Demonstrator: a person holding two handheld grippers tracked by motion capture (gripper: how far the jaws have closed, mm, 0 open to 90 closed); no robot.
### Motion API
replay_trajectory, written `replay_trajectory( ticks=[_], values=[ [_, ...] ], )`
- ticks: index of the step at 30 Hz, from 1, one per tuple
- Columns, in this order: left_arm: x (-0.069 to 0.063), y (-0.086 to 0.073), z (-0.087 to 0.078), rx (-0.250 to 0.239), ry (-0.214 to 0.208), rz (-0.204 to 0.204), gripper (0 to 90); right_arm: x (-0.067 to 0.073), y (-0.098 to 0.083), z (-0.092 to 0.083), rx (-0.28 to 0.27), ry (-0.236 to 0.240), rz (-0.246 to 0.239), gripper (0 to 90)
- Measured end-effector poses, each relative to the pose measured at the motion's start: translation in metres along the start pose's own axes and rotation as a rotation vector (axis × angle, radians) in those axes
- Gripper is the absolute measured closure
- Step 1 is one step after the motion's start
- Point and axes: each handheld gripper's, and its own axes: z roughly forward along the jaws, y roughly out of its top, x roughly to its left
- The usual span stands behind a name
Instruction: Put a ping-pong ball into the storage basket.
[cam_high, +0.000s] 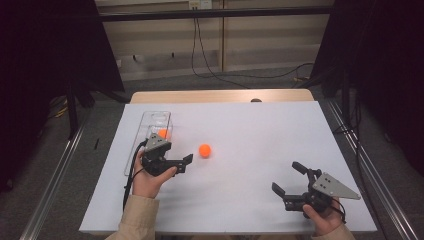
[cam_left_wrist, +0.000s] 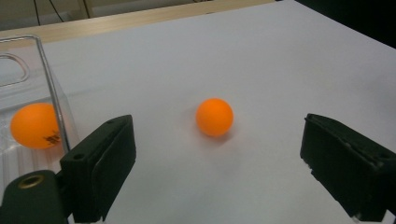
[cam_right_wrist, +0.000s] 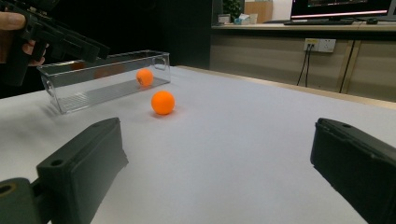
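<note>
The left gripper (cam_left_wrist: 215, 163) has its two black, blocky jaws spread wide with nothing between the pads; the jaws touch no object. The orange ball (cam_left_wrist: 214, 117) lies on the white table surface (cam_left_wrist: 280, 70) just ahead of the jaw gap, apart from both jaws. The ball is a smooth, matte sphere of uniform orange. Beside this ball, toward the left jaw, stands the clear plastic bin (cam_left_wrist: 46, 84): a long rectangular tray with thin transparent walls, rounded corners and a cut-out handle. A second orange ball (cam_left_wrist: 35, 125) with dark print rests inside the bin. The right gripper (cam_high: 295, 181) is well apart from the loose ball, near the table's front edge, jaws likewise wide and empty.
</note>
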Motion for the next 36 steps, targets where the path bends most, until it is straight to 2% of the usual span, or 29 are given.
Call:
replay_trajectory(
  ticks=[36],
  values=[
    [-0.012, 0.0, 0.018, 0.022, -0.017, 0.03, 9.9, 0.001, -0.001, -0.001, 0.007, -0.002, -0.001, 2.5]
  ],
)
